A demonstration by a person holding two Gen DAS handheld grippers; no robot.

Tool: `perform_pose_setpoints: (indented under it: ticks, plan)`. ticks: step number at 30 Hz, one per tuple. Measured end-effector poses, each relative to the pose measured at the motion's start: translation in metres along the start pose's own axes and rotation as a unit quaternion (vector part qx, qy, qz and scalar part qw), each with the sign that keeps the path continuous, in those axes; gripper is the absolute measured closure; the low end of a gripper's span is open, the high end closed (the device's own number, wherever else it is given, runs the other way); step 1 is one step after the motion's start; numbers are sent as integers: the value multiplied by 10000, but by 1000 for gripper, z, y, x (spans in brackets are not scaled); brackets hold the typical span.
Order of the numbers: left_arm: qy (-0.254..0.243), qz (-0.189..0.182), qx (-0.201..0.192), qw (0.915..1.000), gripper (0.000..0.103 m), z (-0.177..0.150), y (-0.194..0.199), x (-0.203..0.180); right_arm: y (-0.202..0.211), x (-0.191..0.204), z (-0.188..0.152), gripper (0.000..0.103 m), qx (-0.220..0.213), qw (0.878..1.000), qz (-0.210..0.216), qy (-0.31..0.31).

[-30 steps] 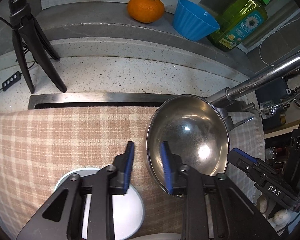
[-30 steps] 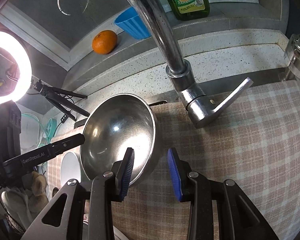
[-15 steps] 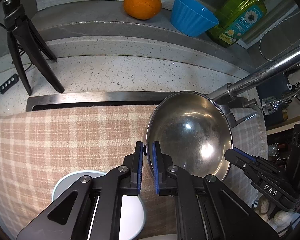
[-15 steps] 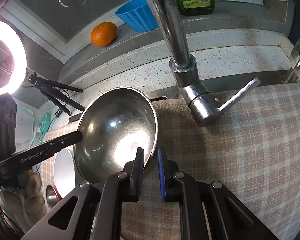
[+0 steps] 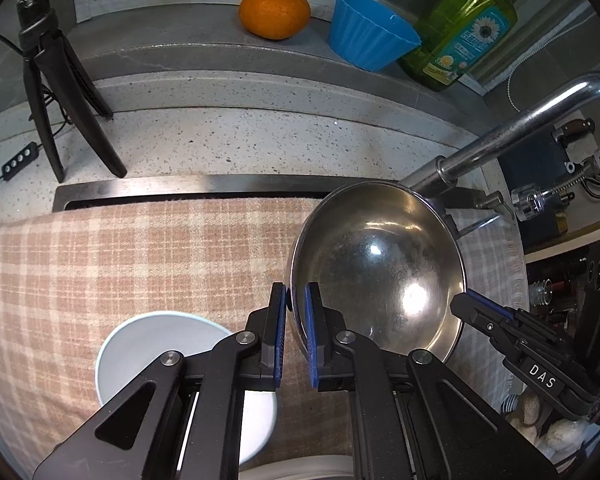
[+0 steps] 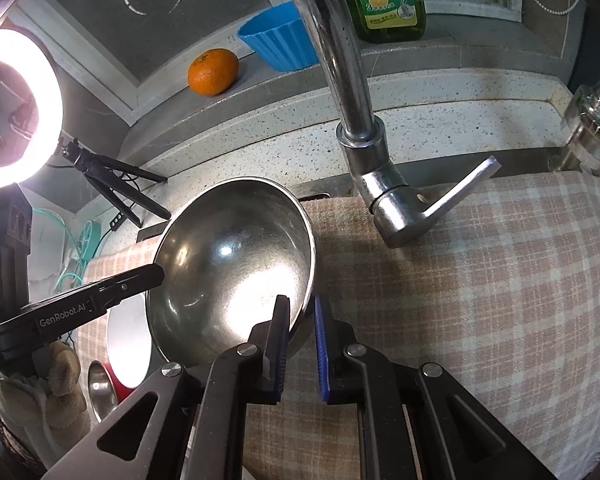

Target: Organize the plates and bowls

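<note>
A large steel bowl (image 5: 380,272) is held tilted above the plaid cloth (image 5: 120,264), beside the faucet. My left gripper (image 5: 296,300) is shut on the bowl's left rim. My right gripper (image 6: 302,312) is shut on the opposite rim of the steel bowl (image 6: 232,264). The right gripper also shows in the left wrist view (image 5: 460,300), and the left gripper in the right wrist view (image 6: 158,274). A white bowl (image 5: 160,344) sits on the cloth under my left gripper.
The faucet spout (image 6: 340,60) and its lever (image 6: 460,192) stand right behind the bowl. An orange (image 5: 274,11), a blue cup (image 5: 370,42) and a soap bottle (image 5: 464,28) sit on the ledge. A black tripod (image 5: 56,92) stands at the left. A small steel bowl (image 6: 98,384) lies low left.
Both grippers closed from open onto the steel bowl's rim, one on each side. The bowl has lifted and tilted slightly.
</note>
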State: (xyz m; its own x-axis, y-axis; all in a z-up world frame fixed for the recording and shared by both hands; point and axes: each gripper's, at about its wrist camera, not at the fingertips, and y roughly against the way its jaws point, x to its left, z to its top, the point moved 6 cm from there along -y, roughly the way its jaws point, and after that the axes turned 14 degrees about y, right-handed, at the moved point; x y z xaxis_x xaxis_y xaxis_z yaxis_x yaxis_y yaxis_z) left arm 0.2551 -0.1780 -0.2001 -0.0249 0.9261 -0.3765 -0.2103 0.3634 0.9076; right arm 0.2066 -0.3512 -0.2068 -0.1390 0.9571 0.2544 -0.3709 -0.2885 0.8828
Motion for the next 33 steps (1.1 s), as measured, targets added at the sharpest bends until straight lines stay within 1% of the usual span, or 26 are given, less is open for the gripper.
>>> perform_pose_setpoints:
  ticks: [15,25,33]
  plan:
    - [-180,-153,91,9997,95,-35,20,-12,29,2,-29,92,-5,10000,-34,68]
    - [-237,-188,219,9993,95,-64,23,-11,45,7,-61,92,6,9998,-137,173]
    - [-279,-135,232,9992,95,-79,19,-8,46,14,-75,92,26,9990,-287,356]
